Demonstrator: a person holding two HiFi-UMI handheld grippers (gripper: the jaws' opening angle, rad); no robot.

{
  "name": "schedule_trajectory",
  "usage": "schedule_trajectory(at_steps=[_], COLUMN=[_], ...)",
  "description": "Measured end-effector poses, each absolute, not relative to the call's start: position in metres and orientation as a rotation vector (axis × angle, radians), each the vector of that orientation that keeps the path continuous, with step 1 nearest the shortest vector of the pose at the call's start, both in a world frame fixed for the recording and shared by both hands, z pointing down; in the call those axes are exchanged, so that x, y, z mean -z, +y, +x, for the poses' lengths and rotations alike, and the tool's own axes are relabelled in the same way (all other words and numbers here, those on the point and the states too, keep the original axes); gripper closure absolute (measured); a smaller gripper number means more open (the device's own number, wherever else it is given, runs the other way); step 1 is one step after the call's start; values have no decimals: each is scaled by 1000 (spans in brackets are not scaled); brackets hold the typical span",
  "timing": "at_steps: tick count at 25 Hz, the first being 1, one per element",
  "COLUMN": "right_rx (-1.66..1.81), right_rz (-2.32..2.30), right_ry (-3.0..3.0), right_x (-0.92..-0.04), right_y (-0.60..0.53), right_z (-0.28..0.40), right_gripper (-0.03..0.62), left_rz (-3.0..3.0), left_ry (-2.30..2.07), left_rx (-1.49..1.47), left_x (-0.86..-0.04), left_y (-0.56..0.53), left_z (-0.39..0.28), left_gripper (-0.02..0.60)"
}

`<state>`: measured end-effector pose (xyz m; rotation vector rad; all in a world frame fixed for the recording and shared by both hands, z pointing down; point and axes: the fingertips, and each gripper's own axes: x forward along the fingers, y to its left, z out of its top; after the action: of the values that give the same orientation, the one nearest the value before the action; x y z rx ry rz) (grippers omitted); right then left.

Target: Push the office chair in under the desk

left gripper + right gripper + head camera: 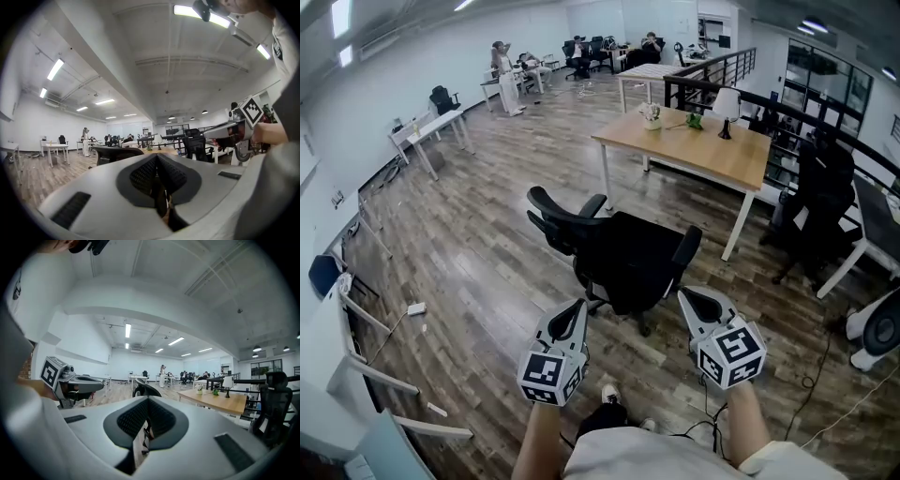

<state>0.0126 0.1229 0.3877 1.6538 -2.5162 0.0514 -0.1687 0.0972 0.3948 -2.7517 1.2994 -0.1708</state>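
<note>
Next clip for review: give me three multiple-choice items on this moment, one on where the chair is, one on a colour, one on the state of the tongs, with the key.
1. Where is the office chair relative to the desk?
A. Tucked under it
B. Standing apart, short of it
C. Lying on top of it

2. What colour is the desk's top?
A. Black
B. Red
C. Light wood

3. How are the left tongs and right tongs?
A. Both shut, empty
B. Both wide open
C. Both clamped on the chair

Key:
1 B, the head view shows a gap between chair and desk.
2 C, the top is pale brown wood.
3 A, each gripper view shows them closed with nothing between.
</note>
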Motion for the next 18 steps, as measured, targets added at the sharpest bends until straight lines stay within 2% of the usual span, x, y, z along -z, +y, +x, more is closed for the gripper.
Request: schedule_trajectory(at_steps=[18], right_rx=[-46], right_rz=[1643], right_ry=[-2580], right_x=[-378], right_y=[-16], right_z=[4], right_gripper=[580], left_rz=[-2687], left_ry=[1419], left_rx=[193], left_x=[-401], left_y=[-42], left_z=[-207], left_gripper=[574])
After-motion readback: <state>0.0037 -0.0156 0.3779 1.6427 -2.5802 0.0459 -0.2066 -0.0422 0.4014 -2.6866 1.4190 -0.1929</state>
